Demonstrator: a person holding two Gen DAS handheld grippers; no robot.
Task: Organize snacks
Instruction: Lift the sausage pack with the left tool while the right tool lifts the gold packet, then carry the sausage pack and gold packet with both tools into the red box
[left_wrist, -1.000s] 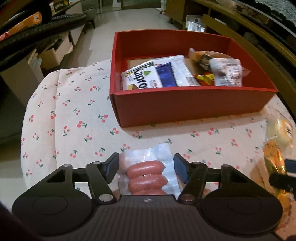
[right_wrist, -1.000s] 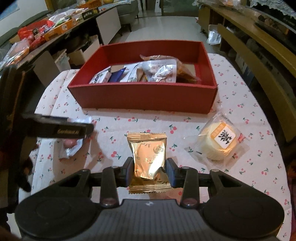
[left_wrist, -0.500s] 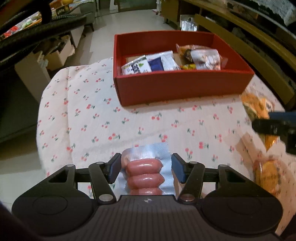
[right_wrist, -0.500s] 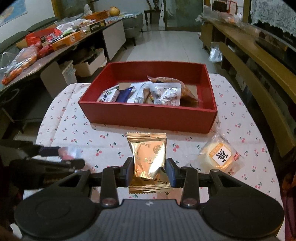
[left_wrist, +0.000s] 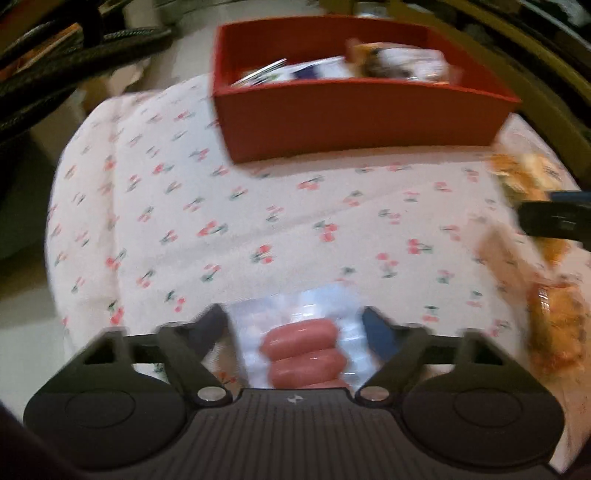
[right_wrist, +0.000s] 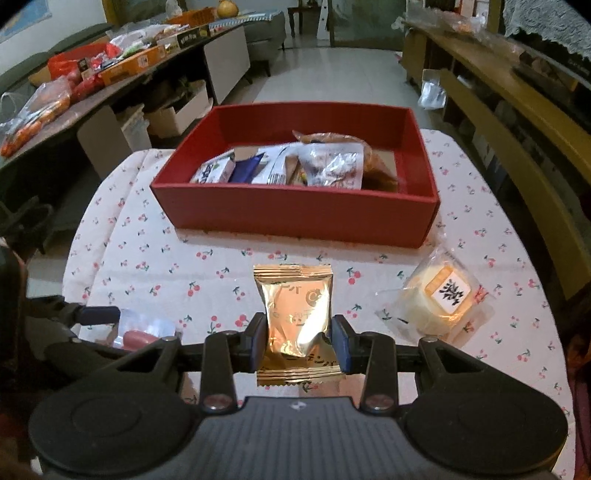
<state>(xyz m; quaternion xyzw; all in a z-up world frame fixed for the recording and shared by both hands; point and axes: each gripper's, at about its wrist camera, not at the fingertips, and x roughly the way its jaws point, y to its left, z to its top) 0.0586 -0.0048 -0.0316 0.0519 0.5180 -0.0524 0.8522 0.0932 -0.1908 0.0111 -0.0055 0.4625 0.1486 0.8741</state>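
Tongs, left (left_wrist: 295, 328): jaws have just been opening and now stand released, clear of the sausage pack (left_wrist: 301, 345) that lies between them
Tongs, right (right_wrist: 299, 341): clenched on the lower half of the gold packet (right_wrist: 295, 314), pads pressing both sides
Sausage pack: three smooth pink links sealed in clear, glossy film; sits low between the left tongs near the front edge of the tabletop (left_wrist: 184, 206), well short of the red box (left_wrist: 354, 114)
Gold packet: crinkled foil pillow with crimped ends, dented at the grip
Risk, left: slick film may slide out of a fresh pinch, or the pack may slip off the near edge; blur makes the contact hard to judge
Risk, right: puffy foil can squirt free if the squeeze is light, or burst if hard
Round cake (right_wrist: 439, 295): pale disc in loose clear wrap, on the cloth to the right
Red box: rigid card walls, several wrapped snacks already inside; a low carry could catch its front wall
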